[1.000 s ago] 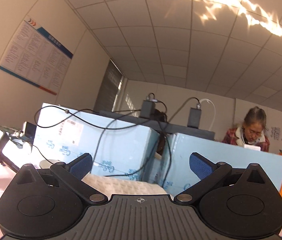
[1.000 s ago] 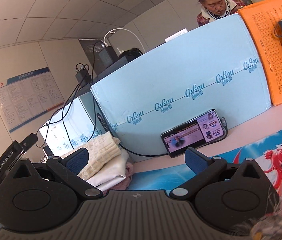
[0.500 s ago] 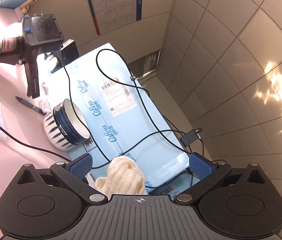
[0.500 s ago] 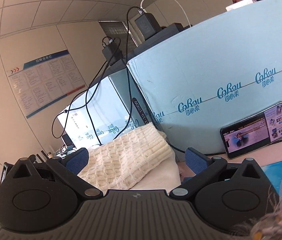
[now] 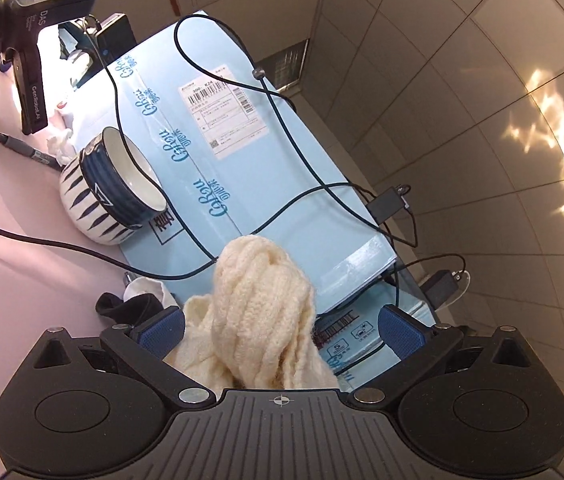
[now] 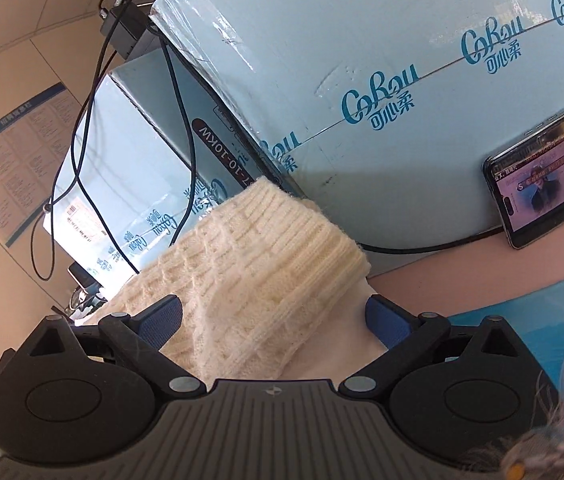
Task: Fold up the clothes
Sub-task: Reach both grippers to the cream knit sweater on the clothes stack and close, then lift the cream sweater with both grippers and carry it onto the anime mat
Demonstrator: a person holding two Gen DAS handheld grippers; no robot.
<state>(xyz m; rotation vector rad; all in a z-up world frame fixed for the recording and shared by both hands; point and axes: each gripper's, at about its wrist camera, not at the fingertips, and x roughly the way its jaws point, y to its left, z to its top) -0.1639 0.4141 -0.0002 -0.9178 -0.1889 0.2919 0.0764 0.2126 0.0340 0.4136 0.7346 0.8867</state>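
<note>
A cream cable-knit sweater (image 5: 259,312) lies bunched between the blue pads of my left gripper (image 5: 279,326), which is open around it. In the right wrist view the same sweater (image 6: 257,280) lies folded on top of a white garment (image 6: 346,344). My right gripper (image 6: 273,320) is open with the sweater's ribbed end between its fingers. Both grippers are close over the clothes pile. A black sock (image 5: 121,306) and a white sock (image 5: 147,286) lie beside the pile on the pink table (image 5: 9,280).
Light-blue cartons (image 6: 382,92) stand right behind the pile, draped with black cables (image 5: 282,120). A blue-and-white bowl (image 5: 111,188), a marker (image 5: 25,150) and another handheld gripper (image 5: 21,20) sit to the left. A lit phone (image 6: 546,188) leans on a carton.
Both grippers moved in closer to the clothes pile. The sweater now fills the gap between each pair of fingers. The left view rolled sideways from level a second ago.
</note>
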